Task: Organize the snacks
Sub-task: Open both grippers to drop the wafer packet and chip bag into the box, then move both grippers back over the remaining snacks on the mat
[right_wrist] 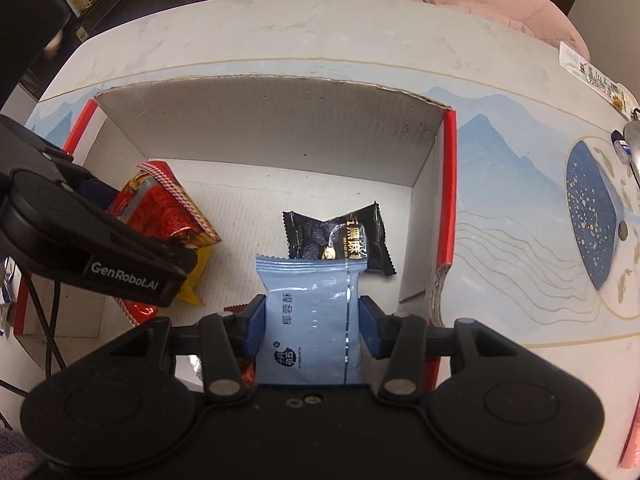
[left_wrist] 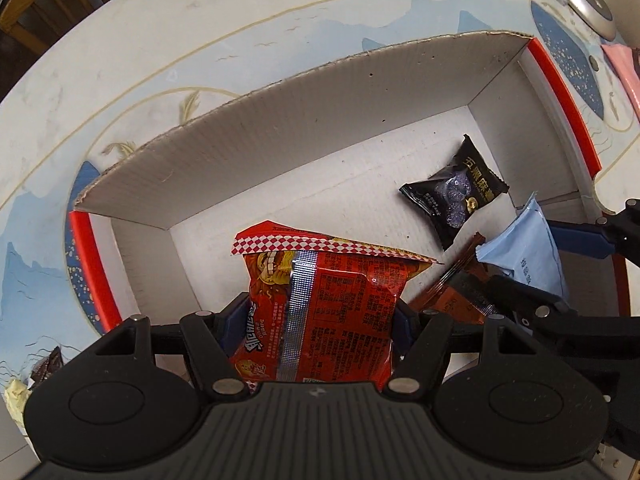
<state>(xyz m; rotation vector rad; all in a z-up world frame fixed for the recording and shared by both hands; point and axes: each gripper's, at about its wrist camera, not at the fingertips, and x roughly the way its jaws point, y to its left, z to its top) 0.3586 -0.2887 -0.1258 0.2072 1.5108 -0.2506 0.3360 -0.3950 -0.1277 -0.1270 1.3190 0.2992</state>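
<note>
Left gripper (left_wrist: 320,320), nearest the lens, is clamped on the red pack (left_wrist: 320,300); both blue pads press its sides and the pack sticks forward over the near left part of the box (left_wrist: 280,120). Pack's checkered top seal points toward the far wall. Whether its lower end touches the box floor cannot be told from either view.

Right gripper (right_wrist: 312,320) is likewise closed on the blue pack (right_wrist: 312,312), held over the near right part of the box, seam side up.

Already in the box: black pack (left_wrist: 456,188) lying flat on the floor, near the right wall, just beyond the blue pack. A brown pack (left_wrist: 452,292) lies between the two grippers, partly hidden under them. In the right view a yellow wrapper (right_wrist: 196,280) shows under the left gripper; its extent is hidden.

Still out on the table (left_wrist: 200,40): a dark wrapper and a pale one (left_wrist: 16,396) at the left edge, and something pink (left_wrist: 620,76) at far right, too cropped to identify.

Judgement: task roughly midway. At least two snacks placed, two more held over the box and not yet released, a few pieces apparently left outside. Box floor has plenty of free space toward the far wall.
</note>
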